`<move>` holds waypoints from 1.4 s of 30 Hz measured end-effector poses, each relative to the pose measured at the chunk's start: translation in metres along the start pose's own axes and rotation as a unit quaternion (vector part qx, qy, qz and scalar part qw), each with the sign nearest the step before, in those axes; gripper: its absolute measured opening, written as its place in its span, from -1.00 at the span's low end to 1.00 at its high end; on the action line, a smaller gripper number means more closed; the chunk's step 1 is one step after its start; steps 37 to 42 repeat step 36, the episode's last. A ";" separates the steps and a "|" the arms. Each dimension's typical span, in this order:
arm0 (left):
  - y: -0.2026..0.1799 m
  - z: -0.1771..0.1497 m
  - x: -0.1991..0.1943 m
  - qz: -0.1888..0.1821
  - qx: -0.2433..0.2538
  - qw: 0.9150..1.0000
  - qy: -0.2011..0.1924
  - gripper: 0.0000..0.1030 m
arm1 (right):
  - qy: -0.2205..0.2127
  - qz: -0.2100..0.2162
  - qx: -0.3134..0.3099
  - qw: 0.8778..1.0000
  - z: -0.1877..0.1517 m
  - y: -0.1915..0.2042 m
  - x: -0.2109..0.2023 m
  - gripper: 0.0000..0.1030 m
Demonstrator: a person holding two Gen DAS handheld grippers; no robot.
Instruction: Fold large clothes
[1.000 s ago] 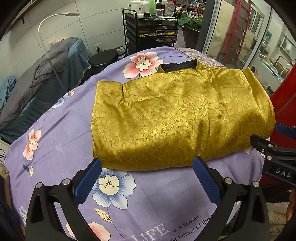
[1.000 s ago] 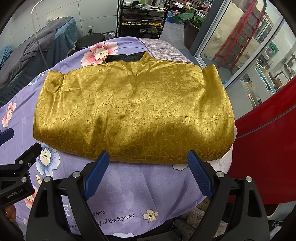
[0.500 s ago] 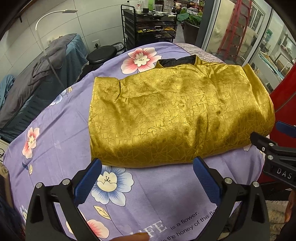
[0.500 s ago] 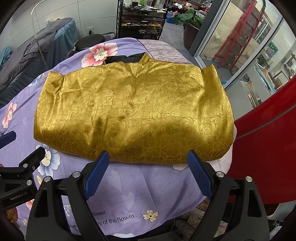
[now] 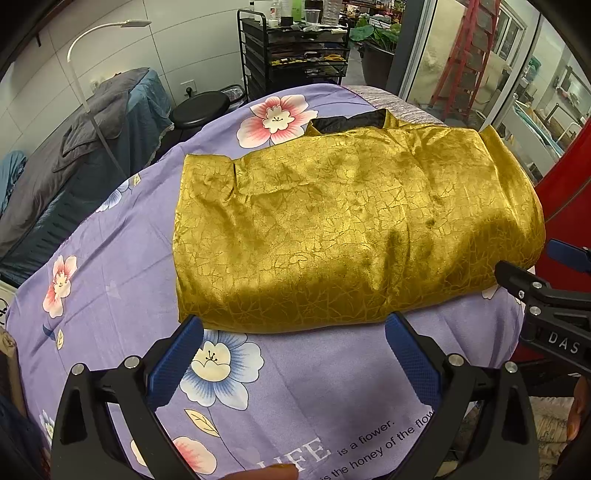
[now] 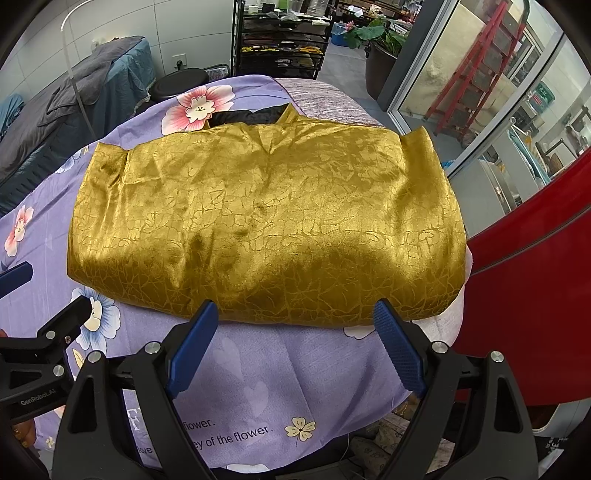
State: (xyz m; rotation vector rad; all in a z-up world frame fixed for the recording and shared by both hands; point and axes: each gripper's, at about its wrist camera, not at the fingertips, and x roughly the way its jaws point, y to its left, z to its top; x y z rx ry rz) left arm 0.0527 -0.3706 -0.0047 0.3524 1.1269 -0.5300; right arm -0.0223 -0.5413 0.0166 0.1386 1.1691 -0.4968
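Centrally, one gold garment (image 5: 354,229), satin with a crackle pattern, lies folded into a broad rectangle on the worktop, which is covered by a purple floral sheet (image 5: 110,280); the garment's dark lining (image 5: 347,122) shows at the collar on the far edge, next to a large pink flower print. Left hand-held gripper (image 5: 293,336): jaws spread wide, holding nothing, blue pads (image 5: 173,365) just short of the garment's near edge, above the sheet. Right hand-held gripper (image 6: 295,321): jaws likewise spread wide and holding nothing, pads at the near fold of the garment; whether they touch the cloth cannot be told. Each gripper shows at the edge of the other's view, to the right in the left wrist view, to the left in the right wrist view. Sheet bears printed lettering (image 6: 236,432) near the front edge. Background: black shelf rack (image 5: 295,55) with bottles and tools, black stool (image 5: 199,110), white lamp (image 5: 107,33), grey bedding (image 5: 74,155) at left, red ladder (image 6: 476,66) behind glass, red panel (image 6: 535,295) at right.
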 end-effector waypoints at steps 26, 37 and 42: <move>-0.006 -0.003 -0.005 -0.027 0.000 0.999 -0.022 0.88 | 0.002 -0.001 0.006 1.000 0.001 -0.003 0.002 0.65; -0.008 -0.003 -0.003 -0.020 0.006 1.000 -0.012 0.88 | 0.003 -0.001 0.009 1.000 0.000 -0.004 0.002 0.65; -0.008 -0.003 -0.003 -0.020 0.006 1.000 -0.012 0.88 | 0.003 -0.001 0.009 1.000 0.000 -0.004 0.002 0.65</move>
